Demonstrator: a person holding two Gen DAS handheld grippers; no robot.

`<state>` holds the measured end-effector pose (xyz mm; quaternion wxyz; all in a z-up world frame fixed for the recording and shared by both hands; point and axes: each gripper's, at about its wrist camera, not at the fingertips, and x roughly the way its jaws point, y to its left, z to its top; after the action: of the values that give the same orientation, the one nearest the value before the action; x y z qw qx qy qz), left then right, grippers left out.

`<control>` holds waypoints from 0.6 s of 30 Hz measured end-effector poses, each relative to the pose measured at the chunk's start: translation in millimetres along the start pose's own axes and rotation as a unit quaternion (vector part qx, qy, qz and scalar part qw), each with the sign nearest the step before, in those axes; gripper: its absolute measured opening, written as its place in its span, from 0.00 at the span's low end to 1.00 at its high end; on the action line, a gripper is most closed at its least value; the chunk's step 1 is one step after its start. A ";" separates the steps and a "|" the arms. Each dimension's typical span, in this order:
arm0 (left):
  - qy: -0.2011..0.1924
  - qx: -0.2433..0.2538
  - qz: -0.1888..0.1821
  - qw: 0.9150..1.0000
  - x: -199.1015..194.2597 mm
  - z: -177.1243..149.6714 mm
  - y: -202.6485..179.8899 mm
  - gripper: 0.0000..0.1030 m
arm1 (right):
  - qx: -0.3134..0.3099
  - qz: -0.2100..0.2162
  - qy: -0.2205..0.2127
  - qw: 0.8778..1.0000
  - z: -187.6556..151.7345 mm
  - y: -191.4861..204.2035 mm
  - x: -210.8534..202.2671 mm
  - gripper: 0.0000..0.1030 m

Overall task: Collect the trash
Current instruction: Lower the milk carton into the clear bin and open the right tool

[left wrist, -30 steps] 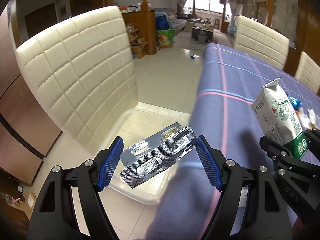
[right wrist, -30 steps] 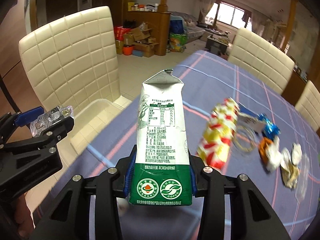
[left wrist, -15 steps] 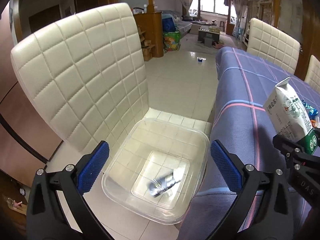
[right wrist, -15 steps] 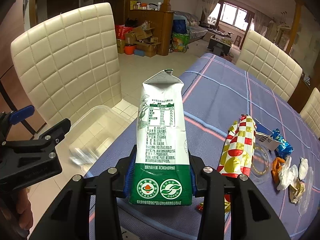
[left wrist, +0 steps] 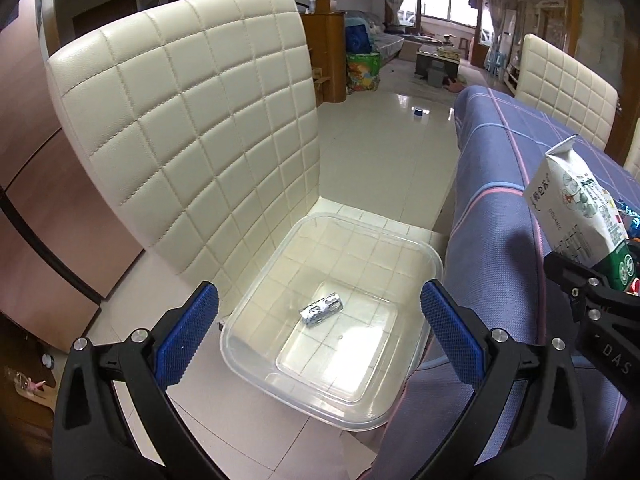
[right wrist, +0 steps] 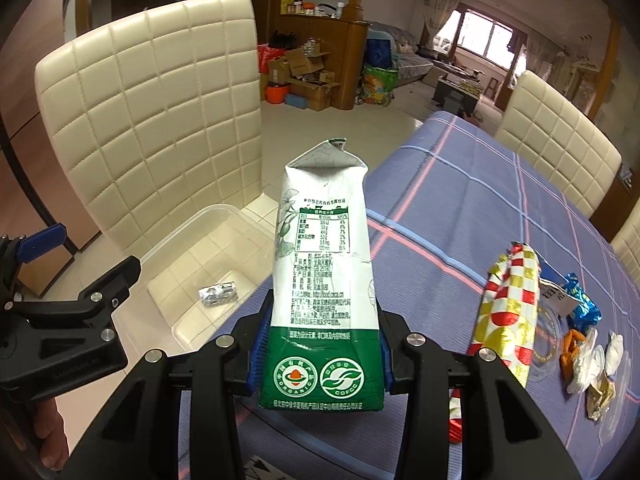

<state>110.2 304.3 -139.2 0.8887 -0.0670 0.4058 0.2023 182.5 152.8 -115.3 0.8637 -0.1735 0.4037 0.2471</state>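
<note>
My left gripper (left wrist: 320, 328) is open and empty above a clear plastic bin (left wrist: 416, 248) that sits on a cream chair seat. A silver blister pack (left wrist: 322, 309) lies on the bin's floor; it also shows in the right wrist view (right wrist: 218, 293). My right gripper (right wrist: 320, 350) is shut on a white and green milk carton (right wrist: 324, 280), held upright over the table's left edge. The carton also shows in the left wrist view (left wrist: 580, 212).
A blue checked tablecloth (right wrist: 460, 200) covers the table. On it to the right lie a red and gold wrapper (right wrist: 508, 304), a blue wrapper (right wrist: 584, 304) and several small scraps (right wrist: 592, 364). The quilted chair back (left wrist: 192, 120) rises left of the bin.
My left gripper opened and the blister pack dropped into the bin, where it now rests. My right gripper still holds the carton and has drifted a little toward the bin.
</note>
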 end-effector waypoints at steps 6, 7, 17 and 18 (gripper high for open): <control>-0.003 -0.008 0.011 1.000 -6.8 -1.0 9.5 0.97 | -0.022 0.008 -0.004 1.000 7.0 16.7 5.7 0.39; -0.003 -0.010 0.012 1.000 -6.7 -0.8 11.6 0.97 | -0.026 0.008 -0.004 1.000 8.5 20.4 7.9 0.39; 0.005 -0.034 0.027 0.999 -3.8 -1.2 36.0 0.97 | -0.049 0.016 -0.011 0.999 24.4 42.9 20.7 0.51; 0.005 -0.035 0.028 0.999 -4.2 -1.5 37.1 0.97 | -0.050 0.012 -0.016 0.999 25.4 43.4 19.6 0.60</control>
<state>91.3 336.3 -135.4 0.8778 -0.0880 0.4047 0.2406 184.2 206.6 -119.4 0.8575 -0.2074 0.3787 0.2798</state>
